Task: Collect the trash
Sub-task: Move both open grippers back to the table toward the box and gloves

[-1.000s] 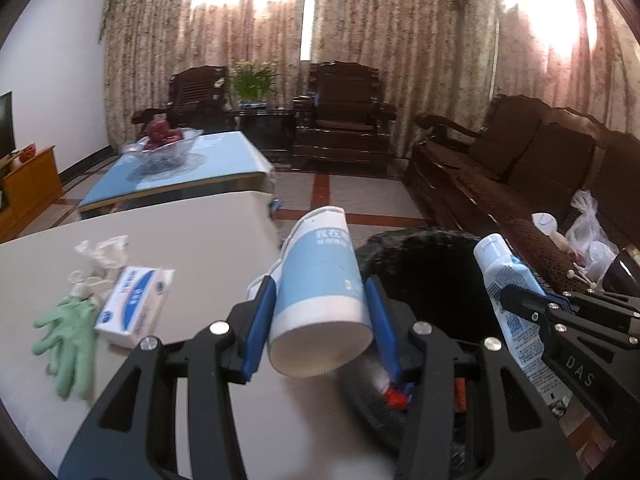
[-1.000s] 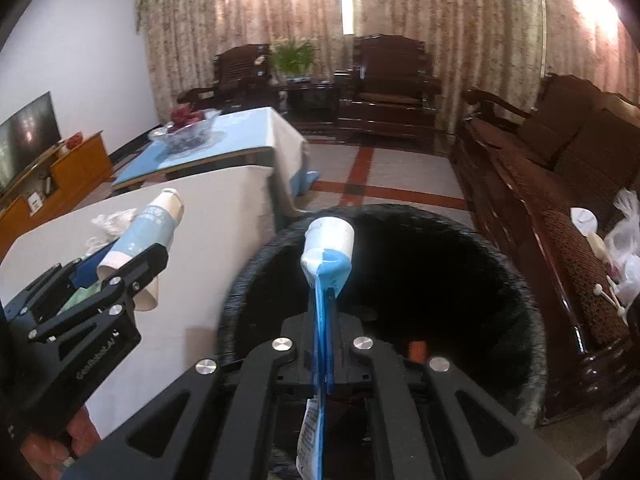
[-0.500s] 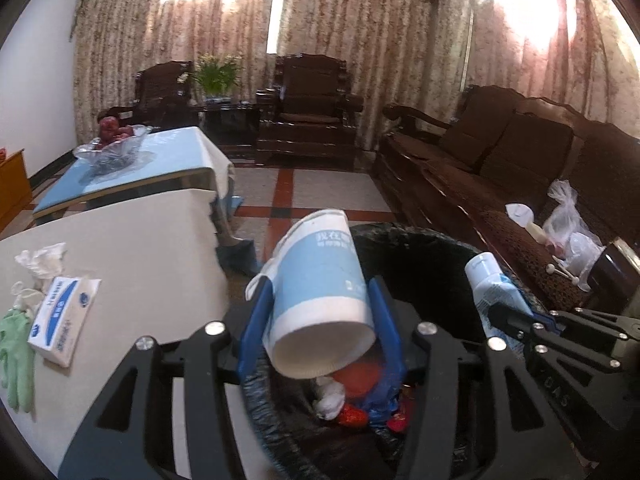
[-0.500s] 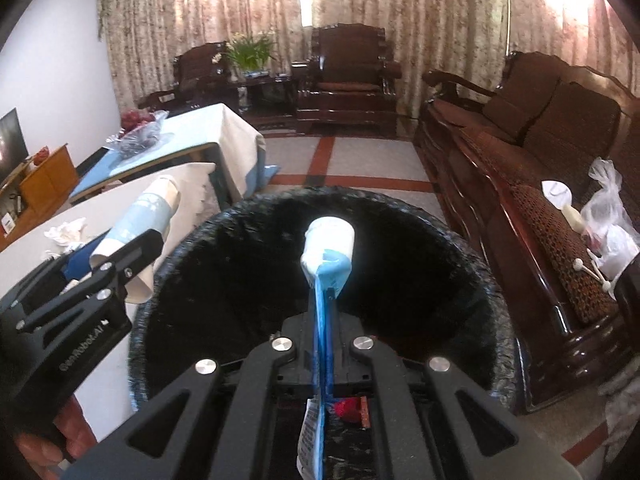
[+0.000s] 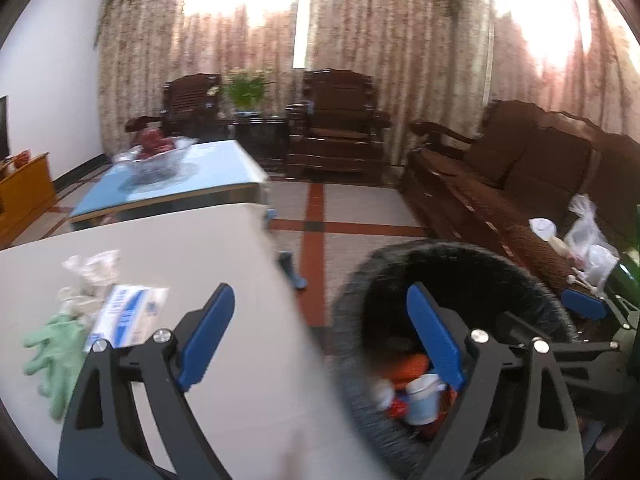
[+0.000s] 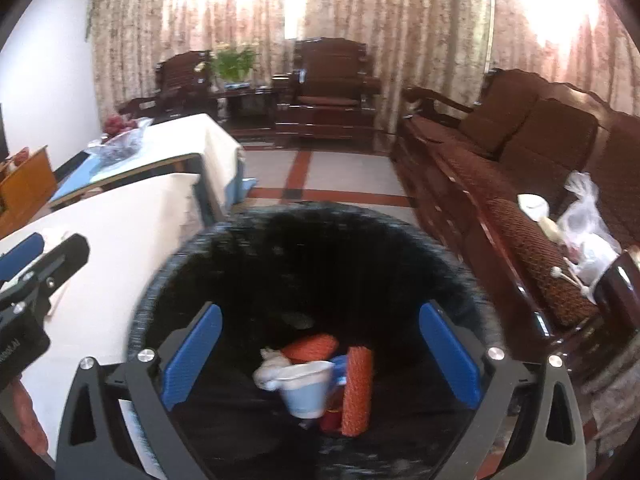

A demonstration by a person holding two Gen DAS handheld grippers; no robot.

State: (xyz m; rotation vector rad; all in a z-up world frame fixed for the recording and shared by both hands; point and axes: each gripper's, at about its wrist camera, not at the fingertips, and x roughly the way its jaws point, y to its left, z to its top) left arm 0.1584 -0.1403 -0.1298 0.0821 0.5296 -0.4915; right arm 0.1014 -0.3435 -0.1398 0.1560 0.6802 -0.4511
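Left gripper (image 5: 320, 336): jaws opening, standing wide, nothing between the blue pads (image 5: 206, 340). One finger is sitting over the table edge, the other over the bin mouth. No contact with anything.

Right gripper (image 6: 320, 356): jaws opening, spread wide, also empty. Both blue pads (image 6: 192, 356) are hanging over the bin opening, touching nothing.

Trash bin (image 6: 460, 276): round, dark, with a fuzzy-looking woven rim and a black liner, standing on the tiled floor just beside the table. Its edges are smearing with motion blur in both views.

Trash is lying at the bottom of the bin: a paper cup (image 6: 306, 388), white with a pale blue band, tipped on its side with the mouth facing up and left; two orange mesh-textured rolls (image 6: 356, 388), one upright-ish and one lying behind the cup; a crumpled white wad (image 6: 270, 372) touching the cup rim. The tube is not clearly showing; cannot tell where it sits.

On the table (image 5: 192, 248), a smooth off-white top: a tissue pack (image 5: 128, 316), soft rectangular, white and blue; a green glove (image 5: 56, 356), limp, just beside the pack; crumpled clear plastic wrap (image 5: 88, 276) behind it.
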